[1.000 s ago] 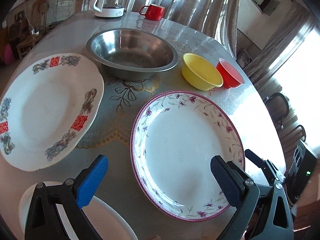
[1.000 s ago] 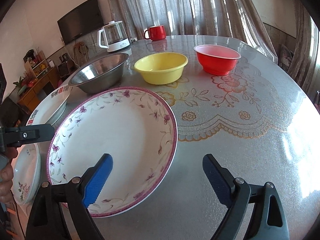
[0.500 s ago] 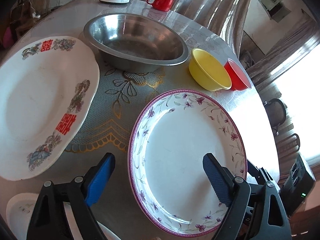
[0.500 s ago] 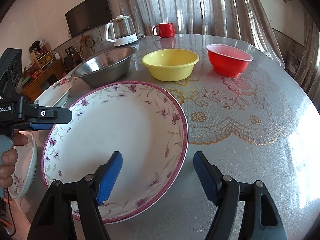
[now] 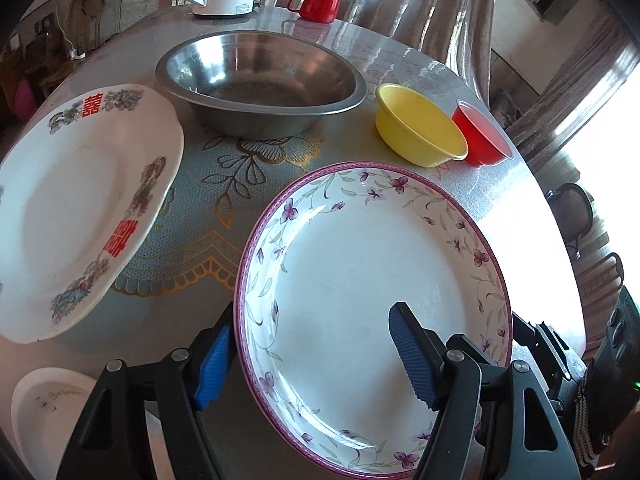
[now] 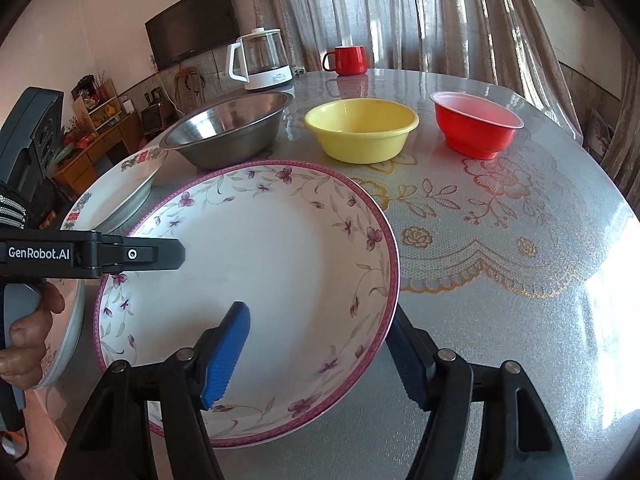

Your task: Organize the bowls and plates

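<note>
A white plate with a purple floral rim (image 5: 360,272) (image 6: 260,248) lies on the round table, with a gripper at each side. My left gripper (image 5: 312,360) straddles its left rim, one blue pad outside and one over the plate's inside. My right gripper (image 6: 316,360) straddles the right rim the same way. Both sets of jaws are closing with the rim between them, and a gap still shows at the pads. Behind stand a steel bowl (image 5: 248,120) (image 6: 232,140), a yellow bowl (image 5: 400,148) (image 6: 360,148) and a red bowl (image 5: 484,148) (image 6: 476,140).
A white plate with red characters (image 5: 80,208) (image 6: 120,184) lies left of the floral plate, and a small white dish (image 5: 52,412) sits at the near left edge. A kettle (image 6: 260,60) and a red mug (image 6: 348,60) stand at the far side. A hand (image 6: 24,332) holds the left gripper's handle.
Both grippers have narrowed their jaws and moved in on the floral plate, so its rim now sits between each pair of fingers. The left gripper also came lower and closer.
</note>
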`<state>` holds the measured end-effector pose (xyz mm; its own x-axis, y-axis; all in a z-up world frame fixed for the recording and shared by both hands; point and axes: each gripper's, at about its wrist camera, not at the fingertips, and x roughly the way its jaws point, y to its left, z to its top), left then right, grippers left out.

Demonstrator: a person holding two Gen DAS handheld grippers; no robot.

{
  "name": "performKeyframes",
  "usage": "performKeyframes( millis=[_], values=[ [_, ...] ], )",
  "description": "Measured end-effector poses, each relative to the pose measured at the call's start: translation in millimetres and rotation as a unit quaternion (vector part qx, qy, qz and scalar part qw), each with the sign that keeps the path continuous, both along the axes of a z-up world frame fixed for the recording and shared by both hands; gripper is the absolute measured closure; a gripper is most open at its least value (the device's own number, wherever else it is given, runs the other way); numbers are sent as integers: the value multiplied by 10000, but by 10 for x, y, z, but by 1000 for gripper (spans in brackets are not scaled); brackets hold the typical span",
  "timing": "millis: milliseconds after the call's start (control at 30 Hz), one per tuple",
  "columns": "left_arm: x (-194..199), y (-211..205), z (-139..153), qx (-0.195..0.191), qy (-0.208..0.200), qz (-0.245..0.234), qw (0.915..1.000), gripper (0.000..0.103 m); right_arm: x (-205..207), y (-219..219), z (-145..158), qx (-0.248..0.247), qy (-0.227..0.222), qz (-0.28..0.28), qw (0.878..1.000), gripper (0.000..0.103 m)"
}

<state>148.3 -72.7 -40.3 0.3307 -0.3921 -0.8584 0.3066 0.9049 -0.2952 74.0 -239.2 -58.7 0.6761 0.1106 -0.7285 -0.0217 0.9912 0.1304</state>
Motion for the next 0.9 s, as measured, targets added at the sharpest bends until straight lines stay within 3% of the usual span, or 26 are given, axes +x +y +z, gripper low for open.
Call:
performKeyframes(
  millis=[433, 700, 900],
  values=[
    [-194, -311, 41, -101, -22, -459, 9989, 28, -120, -314, 23, 162, 60, -246, 9995, 35],
    [-297, -703, 60, -140, -86, -884, 9960, 27, -171, -728, 97, 147, -3, -735, 9972, 36],
    [-247, -899, 41, -150, -149, -915, 9956, 25, -124, -928, 125, 31, -64, -975, 9952, 44]
  ],
)
